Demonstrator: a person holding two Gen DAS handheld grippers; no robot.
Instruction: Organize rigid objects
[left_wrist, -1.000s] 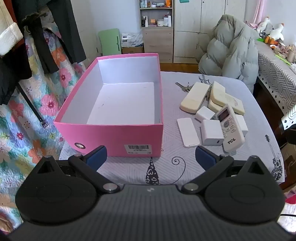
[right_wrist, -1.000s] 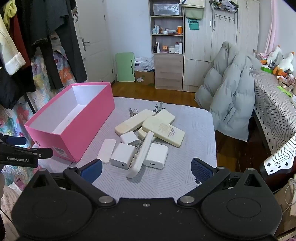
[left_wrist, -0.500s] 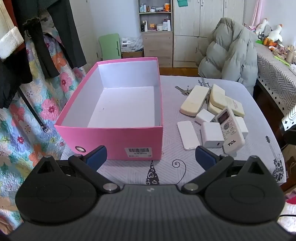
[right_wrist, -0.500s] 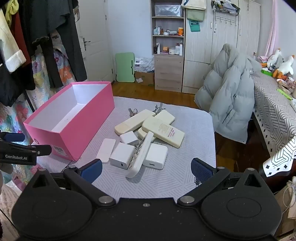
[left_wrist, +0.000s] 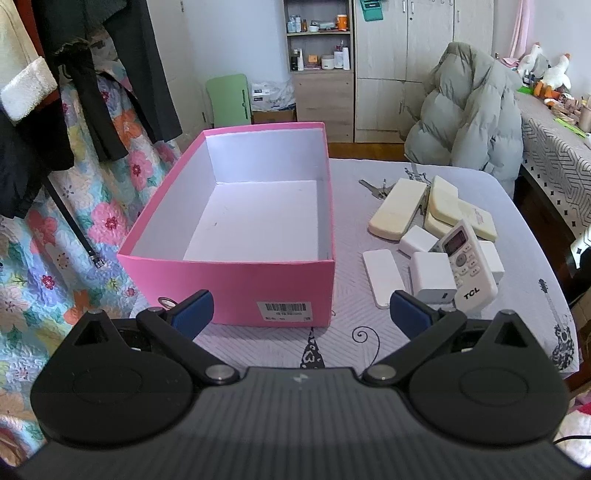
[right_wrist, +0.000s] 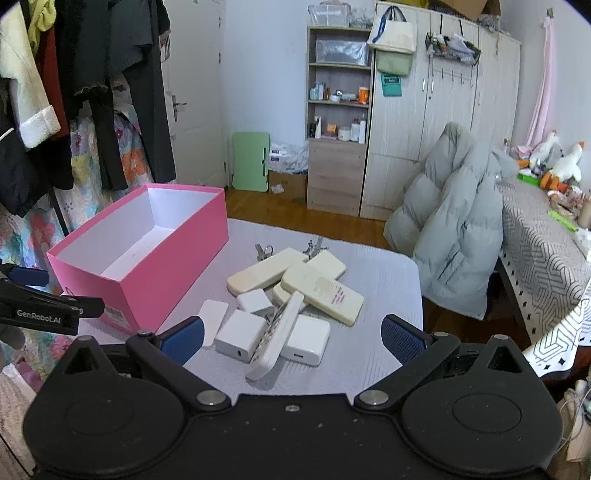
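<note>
An empty pink box with a white inside stands on the table; it also shows in the right wrist view. To its right lies a heap of rigid things: a white TCL remote, cream remotes, white chargers, a flat white block and keys. My left gripper is open and empty, short of the box's near wall. My right gripper is open and empty, just short of the heap.
The table has a grey patterned cloth. A grey puffer jacket hangs on a chair behind it. Clothes hang at the left over a floral quilt. A bed stands at the right.
Both grippers have drawn back and tilted up slightly, so the box and heap sit a little lower in view. Nothing on the table has moved.
</note>
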